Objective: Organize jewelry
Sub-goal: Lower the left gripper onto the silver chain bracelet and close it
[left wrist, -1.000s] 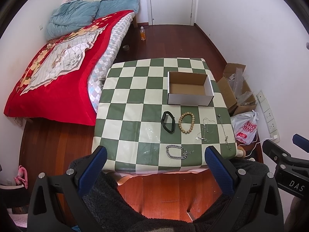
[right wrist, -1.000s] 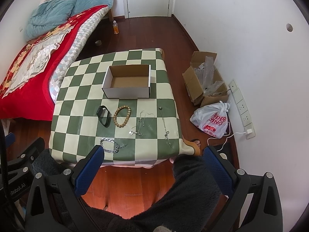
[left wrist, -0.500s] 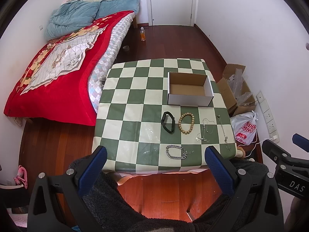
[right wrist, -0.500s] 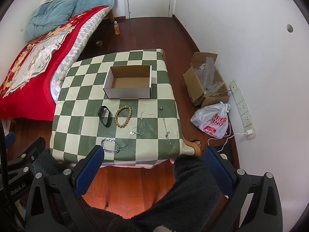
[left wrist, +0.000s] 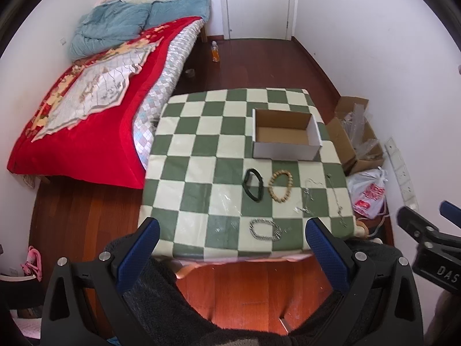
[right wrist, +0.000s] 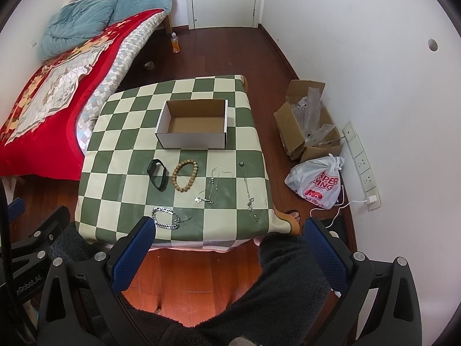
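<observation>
Hovering short of the counter point(right wrist: 109, 155), left tool point(left wrist: 230, 240) and right tool point(right wrist: 227, 235) both gape, holding nothing; ahead, bracelets, a black band point(right wrist: 157, 174) and chains lie in a row before the empty box point(right wrist: 193, 141), seemingly awaiting sorting.

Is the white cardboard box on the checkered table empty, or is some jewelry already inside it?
Empty. The white cardboard box shows only its bare brown floor in both views.
</observation>
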### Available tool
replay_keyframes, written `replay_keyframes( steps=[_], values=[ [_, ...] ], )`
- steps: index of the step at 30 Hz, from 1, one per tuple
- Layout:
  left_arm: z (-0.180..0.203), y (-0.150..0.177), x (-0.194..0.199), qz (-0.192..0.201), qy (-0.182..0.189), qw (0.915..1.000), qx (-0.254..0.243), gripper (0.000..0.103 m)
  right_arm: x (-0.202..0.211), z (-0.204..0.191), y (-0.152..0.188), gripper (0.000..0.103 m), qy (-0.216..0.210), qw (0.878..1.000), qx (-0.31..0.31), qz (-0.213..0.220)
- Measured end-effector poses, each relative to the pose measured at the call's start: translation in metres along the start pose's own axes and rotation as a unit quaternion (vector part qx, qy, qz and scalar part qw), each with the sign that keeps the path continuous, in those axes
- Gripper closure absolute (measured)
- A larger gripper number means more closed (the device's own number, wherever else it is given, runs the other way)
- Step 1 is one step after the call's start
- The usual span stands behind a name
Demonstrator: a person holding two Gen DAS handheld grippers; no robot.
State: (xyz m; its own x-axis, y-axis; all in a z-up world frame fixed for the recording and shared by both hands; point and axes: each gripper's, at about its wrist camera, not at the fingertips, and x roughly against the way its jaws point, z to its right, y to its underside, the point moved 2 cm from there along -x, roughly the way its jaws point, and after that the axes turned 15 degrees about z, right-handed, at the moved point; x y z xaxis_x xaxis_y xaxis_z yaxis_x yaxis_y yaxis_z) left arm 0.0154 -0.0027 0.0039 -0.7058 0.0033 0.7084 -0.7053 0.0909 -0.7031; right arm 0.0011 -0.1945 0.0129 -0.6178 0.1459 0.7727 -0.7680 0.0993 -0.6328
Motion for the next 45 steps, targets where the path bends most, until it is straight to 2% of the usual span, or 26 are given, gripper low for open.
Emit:
replay_keyframes(
  steps=[6, 11, 18, 22, 28, 29, 32, 33, 35, 37, 39, 40, 41, 45],
  values=[
    [-0.001, -0.01, -0.042, 0.001, -0.04, 0.9991, -0.014, 0.0, -0.025, 0.019, 0.001, 0.0, 0.014, 1.0, -0.026, -0.003],
    [0.004, -0.001, -0.103, -0.043, -0.05, 0.9971, -0.038, 0.0, -0.072, 0.035, 0.008, 0.0, 0.026, 0.998, -0.041, -0.03],
    [0.028, 0.054, -0.179, -0.131, -0.031, 0.988, -0.075, 0.0, -0.156, 0.05, 0.034, 0.002, 0.025, 0.994, -0.061, -0.087],
    [0.039, 0.089, -0.212, -0.177, -0.027, 0.9805, -0.082, 0.003, -0.201, 0.056, 0.055, 0.01, 0.018, 0.989, -0.071, -0.128],
    [0.04, 0.12, -0.246, -0.223, -0.016, 0.9725, -0.066, 0.011, -0.244, 0.062, 0.08, 0.022, 0.014, 0.983, -0.087, -0.163],
    [0.039, 0.124, -0.25, -0.229, -0.014, 0.9714, -0.061, 0.015, -0.249, 0.063, 0.083, 0.027, 0.01, 0.981, -0.093, -0.17],
    [0.035, 0.132, -0.261, -0.246, -0.005, 0.9683, -0.043, 0.022, -0.26, 0.067, 0.092, 0.032, 0.009, 0.978, -0.102, -0.183],
    [0.034, 0.134, -0.263, -0.247, -0.001, 0.9681, -0.039, 0.029, -0.263, 0.07, 0.095, 0.032, 0.009, 0.977, -0.104, -0.184],
    [0.032, 0.134, -0.266, -0.243, 0.009, 0.9696, -0.024, 0.034, -0.268, 0.072, 0.099, 0.034, 0.01, 0.977, -0.105, -0.187],
    [0.031, 0.133, -0.266, -0.238, 0.026, 0.9708, -0.012, 0.045, -0.275, 0.073, 0.103, 0.038, 0.013, 0.976, -0.104, -0.19],
    [0.031, 0.13, -0.266, -0.229, 0.039, 0.9727, -0.006, 0.074, -0.28, 0.073, 0.105, 0.04, 0.015, 0.976, -0.104, -0.192],
    [0.032, 0.129, -0.266, -0.224, 0.043, 0.9736, -0.011, 0.083, -0.282, 0.073, 0.106, 0.041, 0.016, 0.975, -0.104, -0.194],
    [0.035, 0.129, -0.267, -0.222, 0.047, 0.9738, -0.018, 0.099, -0.284, 0.072, 0.107, 0.042, 0.015, 0.975, -0.105, -0.196],
    [0.037, 0.126, -0.267, -0.219, 0.042, 0.9743, -0.032, 0.101, -0.287, 0.065, 0.107, 0.043, -0.001, 0.974, -0.107, -0.198]
  ],
)
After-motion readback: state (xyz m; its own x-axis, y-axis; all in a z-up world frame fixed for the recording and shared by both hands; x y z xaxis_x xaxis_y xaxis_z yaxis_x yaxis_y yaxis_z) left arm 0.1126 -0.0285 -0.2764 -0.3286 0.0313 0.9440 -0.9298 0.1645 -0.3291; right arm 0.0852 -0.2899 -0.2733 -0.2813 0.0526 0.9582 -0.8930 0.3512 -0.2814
